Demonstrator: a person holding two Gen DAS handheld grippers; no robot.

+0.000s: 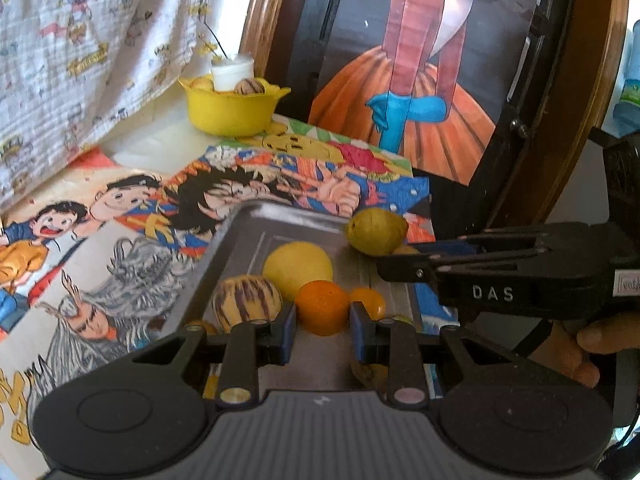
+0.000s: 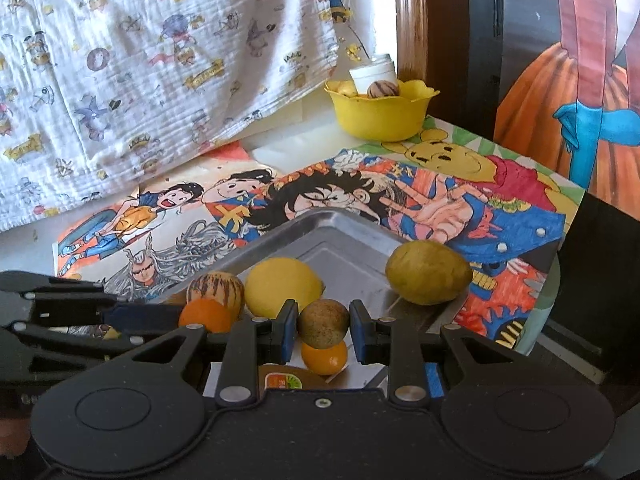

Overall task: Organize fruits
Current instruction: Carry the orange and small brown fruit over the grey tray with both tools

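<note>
From my remote seat, the left gripper (image 1: 323, 326) had its blue pads clamped on an orange (image 1: 322, 307) just over the metal tray (image 1: 240, 236). The right gripper (image 2: 323, 330) was squeezed shut on a small brownish round fruit (image 2: 323, 323) – also over the tray. Sitting on the tray: a big yellow fruit (image 1: 298, 270), a striped one (image 1: 246, 302) beside it, a greenish fruit (image 1: 376, 231) near the far edge, and a little orange one (image 2: 324, 356) under the right tongs. A yellow bowl (image 1: 232, 114) with more fruit and a white cup sat further back on the cartoon posters (image 1: 120, 220).
</note>
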